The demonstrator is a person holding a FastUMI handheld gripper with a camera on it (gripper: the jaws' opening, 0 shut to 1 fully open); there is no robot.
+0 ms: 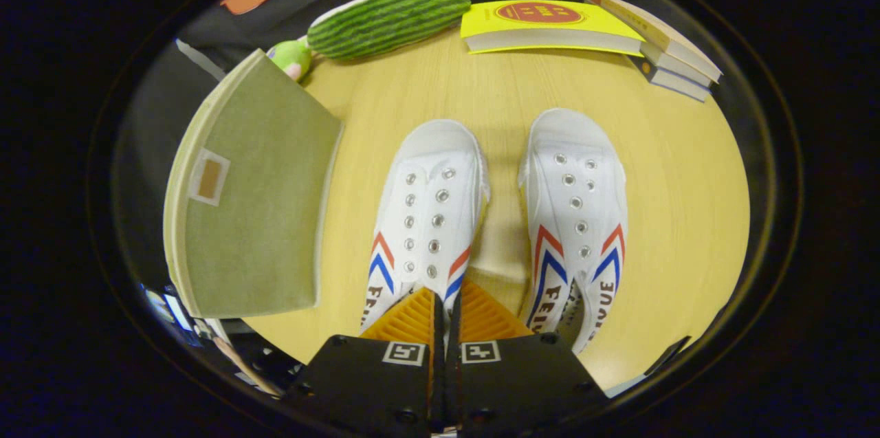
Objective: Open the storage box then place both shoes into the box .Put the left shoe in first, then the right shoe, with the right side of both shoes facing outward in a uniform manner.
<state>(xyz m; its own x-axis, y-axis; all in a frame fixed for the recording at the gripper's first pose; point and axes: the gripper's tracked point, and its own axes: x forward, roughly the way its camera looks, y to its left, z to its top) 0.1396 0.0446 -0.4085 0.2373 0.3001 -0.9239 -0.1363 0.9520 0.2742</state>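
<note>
Pale wood worktop [426, 91] carries two white canvas shoes, the left shoe [426, 218] just ahead of the fingers, the right shoe [577, 218] beside it, the green fabric storage box [254, 218] lying closed nearby. Both look light, soft and crushable, so I judge the firmer heel collar the best hold. The gripper [447, 318] has its fingers nearly together, the left shoe's heel edge seemingly pinched between them.

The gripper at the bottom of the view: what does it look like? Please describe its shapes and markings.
The gripper has two wedge-shaped fingers whose surfaces are ribbed with fine parallel ridges. Each finger sits on a flat dark block. Each block carries a small square black-and-white marker tag near its inner edge and shows round screw heads on top. The fingers stand nearly together, with a thin slit between them.
</note>
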